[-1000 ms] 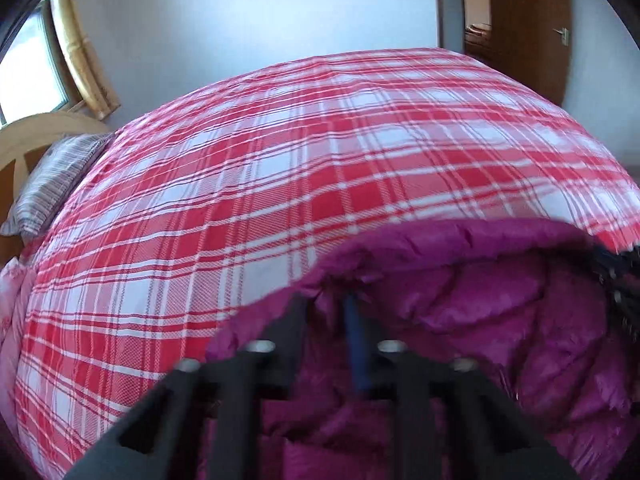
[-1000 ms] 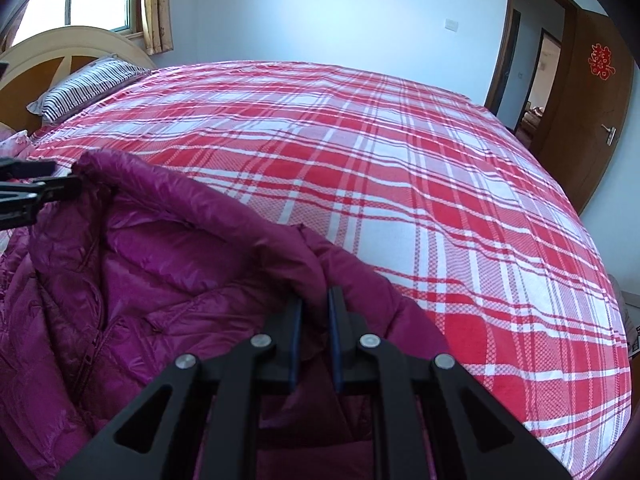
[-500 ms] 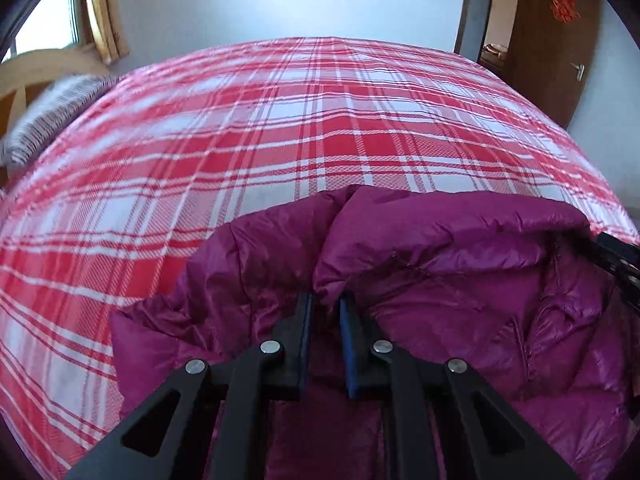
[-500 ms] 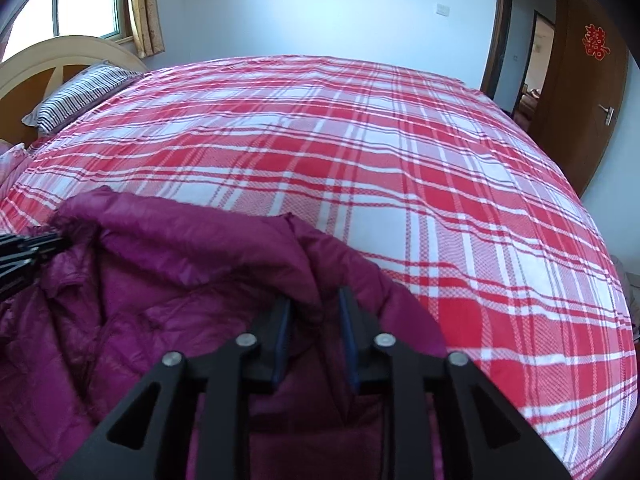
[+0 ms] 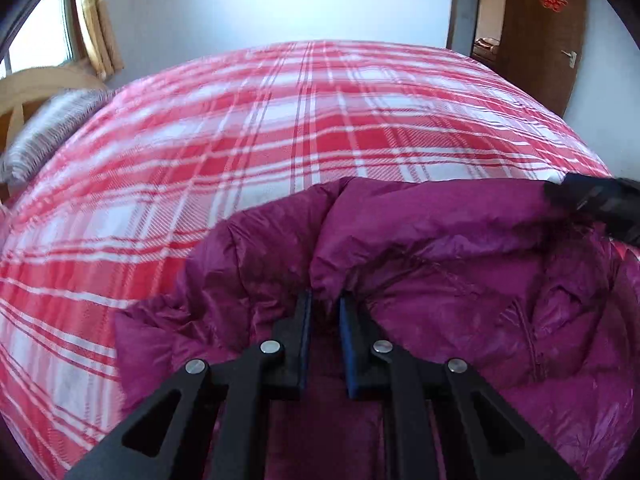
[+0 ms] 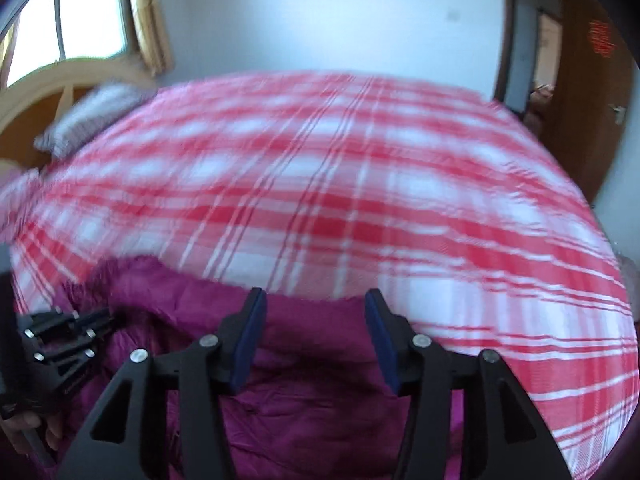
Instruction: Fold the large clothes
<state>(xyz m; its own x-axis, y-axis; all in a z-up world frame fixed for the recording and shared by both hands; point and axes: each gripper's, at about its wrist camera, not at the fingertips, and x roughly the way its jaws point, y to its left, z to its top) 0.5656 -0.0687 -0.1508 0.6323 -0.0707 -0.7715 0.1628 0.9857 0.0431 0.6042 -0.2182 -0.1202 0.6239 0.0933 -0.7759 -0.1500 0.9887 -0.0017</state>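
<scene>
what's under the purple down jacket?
The purple down jacket lies on the red plaid bedspread, which shows around its far and left edges. Whatever sits directly beneath the jacket is covered. The left gripper pinches a fold of it.

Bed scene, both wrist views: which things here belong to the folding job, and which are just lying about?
In the job:
- purple down jacket
- left gripper, shut on a jacket fold
- right gripper, jaws just been opening, nothing pinched
- plaid bed cover, the work surface

Just there:
- striped pillow
- headboard
- door
</scene>
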